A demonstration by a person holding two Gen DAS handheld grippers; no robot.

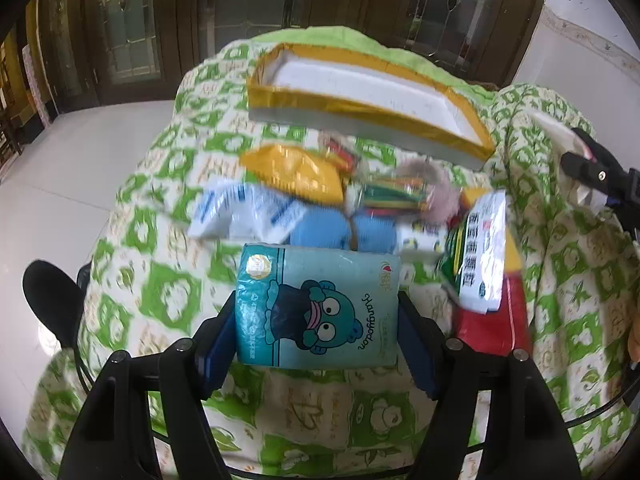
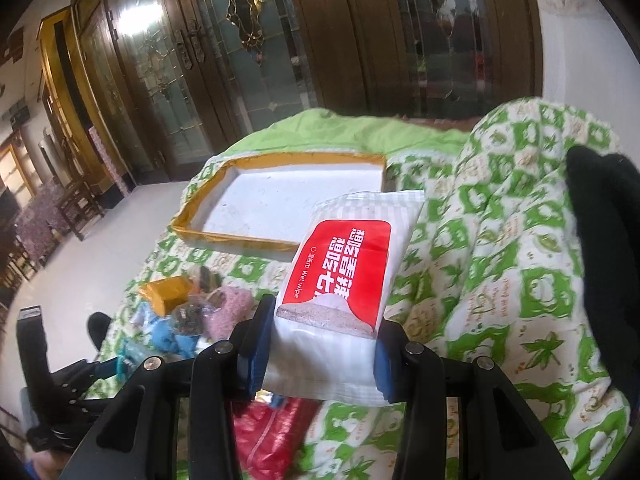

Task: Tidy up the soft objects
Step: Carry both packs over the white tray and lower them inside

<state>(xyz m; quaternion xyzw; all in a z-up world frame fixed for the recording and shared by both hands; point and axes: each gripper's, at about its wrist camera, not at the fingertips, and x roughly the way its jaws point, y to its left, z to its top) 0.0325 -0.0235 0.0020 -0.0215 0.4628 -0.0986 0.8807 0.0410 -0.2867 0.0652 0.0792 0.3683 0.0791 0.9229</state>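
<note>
My left gripper (image 1: 318,346) is shut on a teal tissue pack (image 1: 316,304) with a cartoon bear, its blue pads pressing both sides. Beyond it lies a pile of soft packs: a yellow bag (image 1: 296,172), a white and blue pack (image 1: 248,216), a blue soft item (image 1: 340,232), a green and white pack (image 1: 480,252) and a red bag (image 1: 496,324). My right gripper (image 2: 320,354) is shut on a white wet wipe pack (image 2: 340,280) with a red label. A shallow white tray with a yellow rim (image 1: 360,108) (image 2: 236,236) lies farther back, nothing in it.
Everything rests on a green and white patterned quilt (image 1: 160,296) (image 2: 500,280) that bulges up at the right. Dark wooden glass doors (image 2: 240,60) stand behind, with a pale tiled floor (image 1: 60,168) to the left. The other gripper's black frame (image 1: 600,176) shows at the right edge.
</note>
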